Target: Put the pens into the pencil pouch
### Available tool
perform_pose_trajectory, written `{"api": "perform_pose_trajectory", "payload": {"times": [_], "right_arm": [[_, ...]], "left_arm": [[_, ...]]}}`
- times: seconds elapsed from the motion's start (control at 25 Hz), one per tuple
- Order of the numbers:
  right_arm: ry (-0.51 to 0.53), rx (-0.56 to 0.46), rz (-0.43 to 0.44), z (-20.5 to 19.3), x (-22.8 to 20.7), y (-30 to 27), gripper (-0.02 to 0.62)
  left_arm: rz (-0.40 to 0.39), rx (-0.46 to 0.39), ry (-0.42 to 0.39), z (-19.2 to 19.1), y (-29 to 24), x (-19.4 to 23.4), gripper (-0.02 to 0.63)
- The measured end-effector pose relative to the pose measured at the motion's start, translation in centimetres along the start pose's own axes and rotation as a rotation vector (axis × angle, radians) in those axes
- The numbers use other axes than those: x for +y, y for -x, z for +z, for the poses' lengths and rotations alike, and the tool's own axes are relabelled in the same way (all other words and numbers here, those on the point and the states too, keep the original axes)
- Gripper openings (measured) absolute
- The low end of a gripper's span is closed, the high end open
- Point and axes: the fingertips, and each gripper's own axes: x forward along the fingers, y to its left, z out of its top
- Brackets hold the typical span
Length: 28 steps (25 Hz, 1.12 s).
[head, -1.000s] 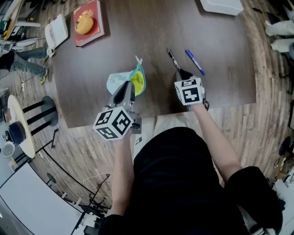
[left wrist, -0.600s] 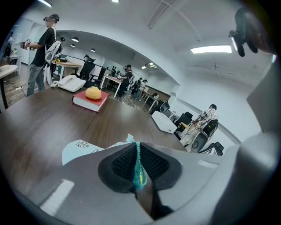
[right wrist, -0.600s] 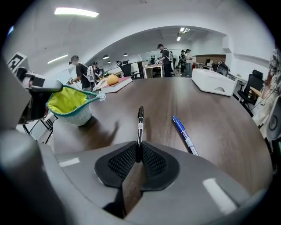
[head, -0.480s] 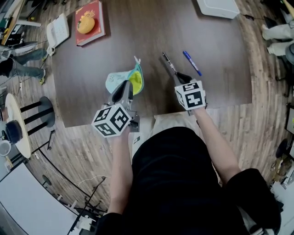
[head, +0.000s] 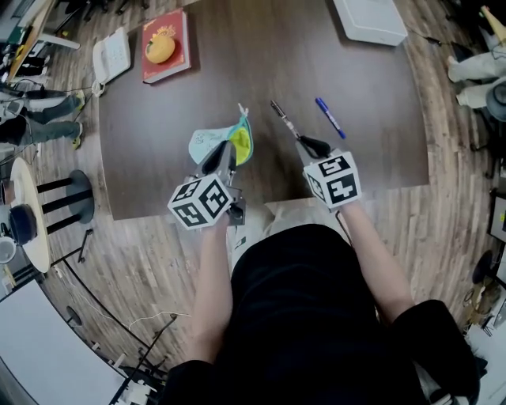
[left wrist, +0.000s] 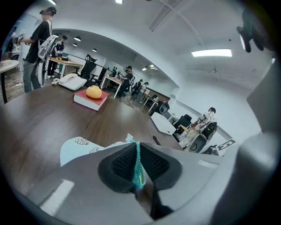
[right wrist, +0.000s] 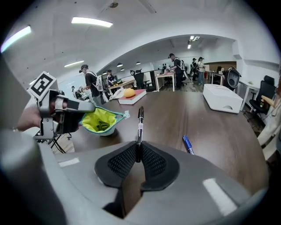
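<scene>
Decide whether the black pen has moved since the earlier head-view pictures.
Yes. Held in the right gripper, the black pen has swung left, away from the still blue pen, towards the pouch.

the pouch [head: 207,143] is pale blue with small dark doodles, a teal zip and a yellow-green lining. the black pen [head: 283,120] has a white label; the blue pen [head: 330,117] is blue throughout. the table [head: 261,55] is dark brown wood grain. the book [head: 175,32] is red, the fruit [head: 160,50] orange-yellow. the box [head: 370,19] and phone [head: 111,55] are white. cubes on the left gripper [head: 224,155] and right gripper [head: 305,145] show black-and-white squares; pads [right wrist: 120,160] are black mesh.
</scene>
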Motion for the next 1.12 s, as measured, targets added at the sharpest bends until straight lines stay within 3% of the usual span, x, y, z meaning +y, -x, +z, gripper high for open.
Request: {"api": "perform_pose_trajectory", "payload": {"times": [0.52, 1.12], "right_arm": [[0.130, 0.030, 0.169, 0.7, 4.1, 2.6, 0.044], [0.217, 0.088, 0.258, -0.3, 7.5, 2.0, 0.044]], "left_arm": [[-0.002, -0.003, -0.012, -0.1, -0.1, -0.3, 0.023], [-0.016, -0.004, -0.031, -0.1, 0.8, 0.0, 0.023]]}}
